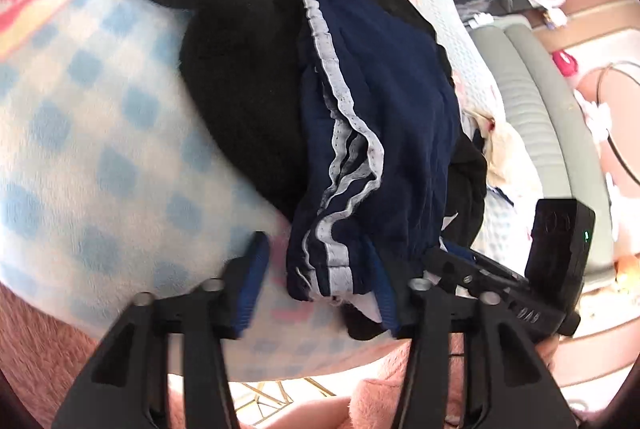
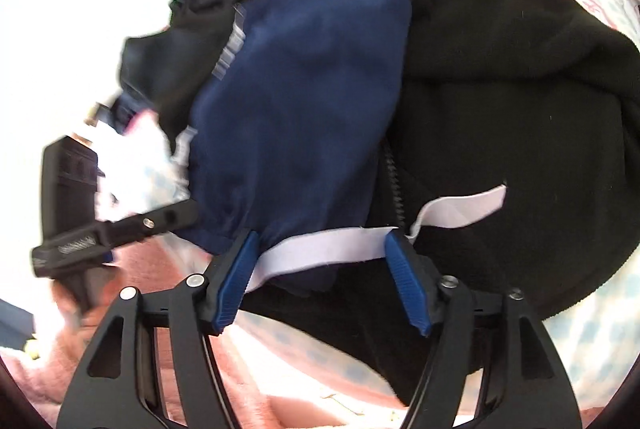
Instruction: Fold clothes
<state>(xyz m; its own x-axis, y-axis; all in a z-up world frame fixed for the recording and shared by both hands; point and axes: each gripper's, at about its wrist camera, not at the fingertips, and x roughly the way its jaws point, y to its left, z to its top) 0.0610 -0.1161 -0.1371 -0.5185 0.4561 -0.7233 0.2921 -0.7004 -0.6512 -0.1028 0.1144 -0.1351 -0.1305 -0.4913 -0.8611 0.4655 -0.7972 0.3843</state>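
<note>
Blue-checked blanket covers the bed, with pink plush along its near edge and a room with a grey sofa at 2 o'clock in the left wrist view.

Both grippers tilt steeply down onto a clothes pile. Left gripper sits at 6 o'clock of its view; its jaws stand apart around the hem of navy shorts, the right pad buried in cloth, the left pad clear of it over the blanket. Whether it pinches the cloth I cannot tell.

Right gripper has its jaws about half open, straddling the shorts' white band; the pads look just beside the fabric, not pressing it.

Shorts are navy with white side stripes, crumpled, lying over a black fleece whose zip shows at 5 o'clock of centre.
</note>
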